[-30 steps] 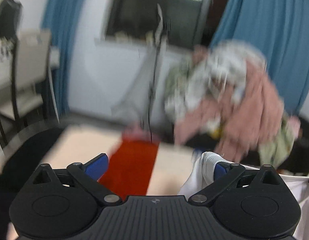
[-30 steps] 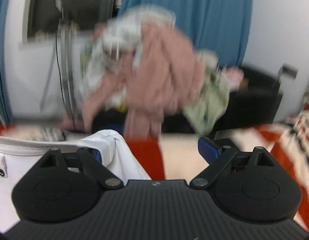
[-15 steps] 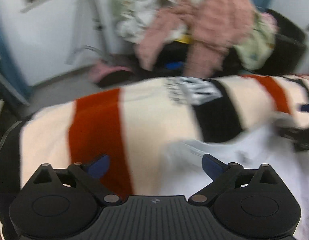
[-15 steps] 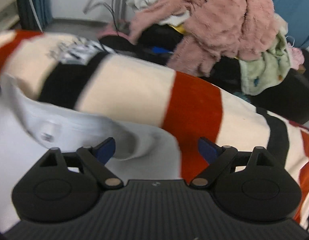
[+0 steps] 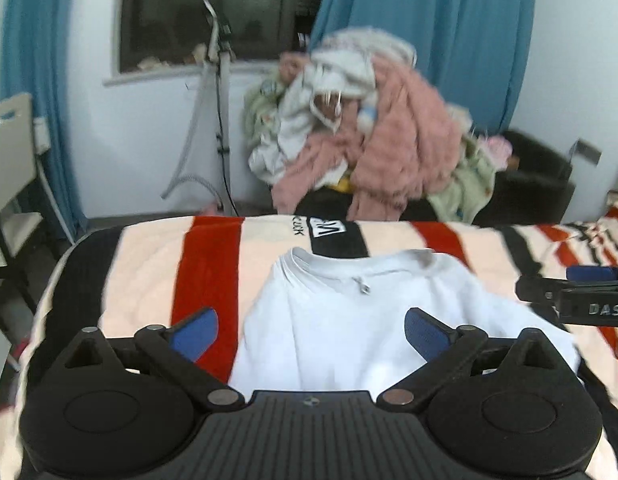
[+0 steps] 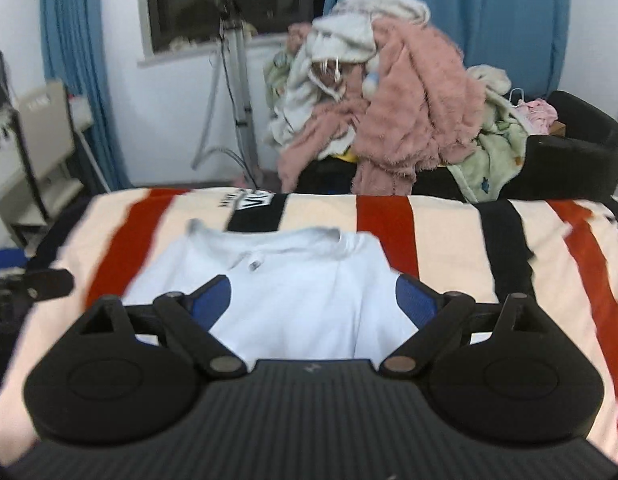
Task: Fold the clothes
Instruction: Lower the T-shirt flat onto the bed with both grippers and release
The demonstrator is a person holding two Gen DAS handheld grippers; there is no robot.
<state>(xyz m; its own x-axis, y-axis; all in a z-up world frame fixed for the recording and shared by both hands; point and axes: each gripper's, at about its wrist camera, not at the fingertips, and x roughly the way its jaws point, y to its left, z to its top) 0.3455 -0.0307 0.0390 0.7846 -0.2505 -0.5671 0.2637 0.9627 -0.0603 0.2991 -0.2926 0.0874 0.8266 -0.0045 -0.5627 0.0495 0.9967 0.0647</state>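
A white cotton T-shirt (image 5: 349, 320) lies collar-away on the red, cream and black striped blanket (image 5: 141, 272) as the left gripper (image 5: 309, 330) and right gripper (image 6: 313, 300) hover spread and empty above it, where a shallow pinch could drag and rumple it.

Bed (image 5: 141, 280): covered by striped blanket (image 6: 441, 248), cream ground with red and black bands running front to back. Black band at 12 o'clock carries white lettering panel, text unreadable. Black edging along blanket's 9 o'clock side.

Directly on blanket: white T-shirt (image 5: 349, 320), centre, spread flat, collar toward 12 o'clock, small label inside neckline. Shirt overlaps foot of black band; red band lies just beside it at 9 o'clock in left wrist view.
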